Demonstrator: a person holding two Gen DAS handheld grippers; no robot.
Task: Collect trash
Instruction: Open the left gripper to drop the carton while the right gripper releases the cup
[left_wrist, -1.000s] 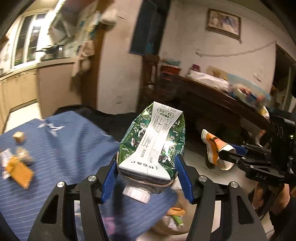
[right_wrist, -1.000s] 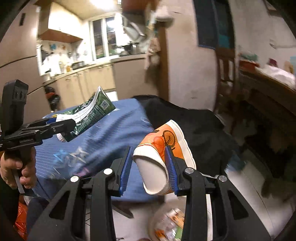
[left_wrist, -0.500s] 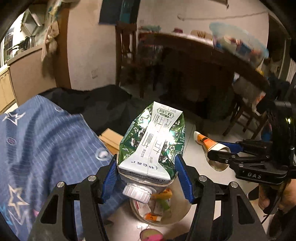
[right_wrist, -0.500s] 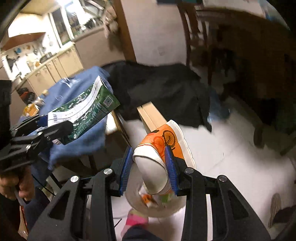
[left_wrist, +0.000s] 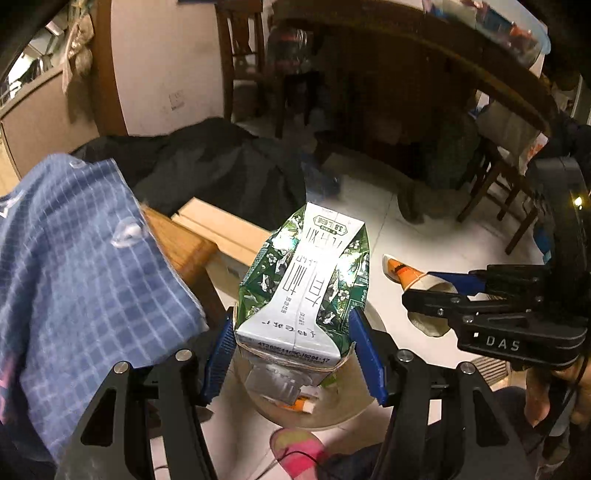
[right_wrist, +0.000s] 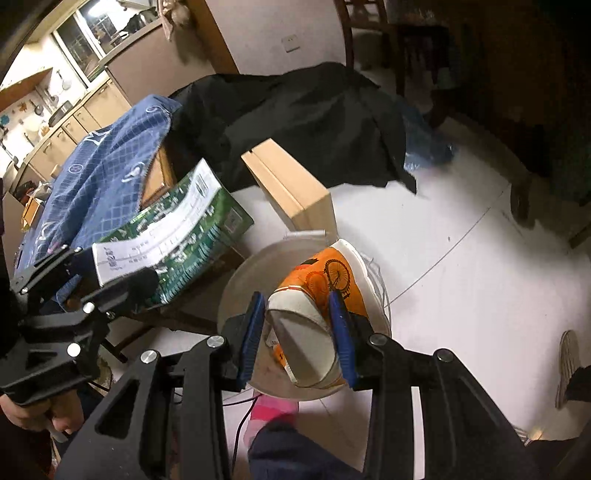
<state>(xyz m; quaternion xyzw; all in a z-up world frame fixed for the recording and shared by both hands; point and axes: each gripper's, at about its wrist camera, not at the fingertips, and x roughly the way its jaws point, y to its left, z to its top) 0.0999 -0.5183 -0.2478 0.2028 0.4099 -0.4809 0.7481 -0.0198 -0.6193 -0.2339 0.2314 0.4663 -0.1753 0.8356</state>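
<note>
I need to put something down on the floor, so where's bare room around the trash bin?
Bare white floor opens beyond the trash bin, bordered by the black cloth and dark table legs. It is crowded on the other side: the cardboard box touches the bin's rim, the blue-clothed table stands close, and a pink slipper sits against its near edge.

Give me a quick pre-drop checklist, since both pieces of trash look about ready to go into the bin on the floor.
1. Left hand-held gripper clamped on the milk carton: ok.
2. Right hand-held gripper clamped on the paper cup: ok.
3. Cup over the trash bin: ok.
4. Carton over the bin: ok in the left wrist view, off to the side in the right; cannot tell.
5. Room left in the bin: cannot tell, some trash already inside.
6. Pink slipper clear of the bin: ok.
</note>
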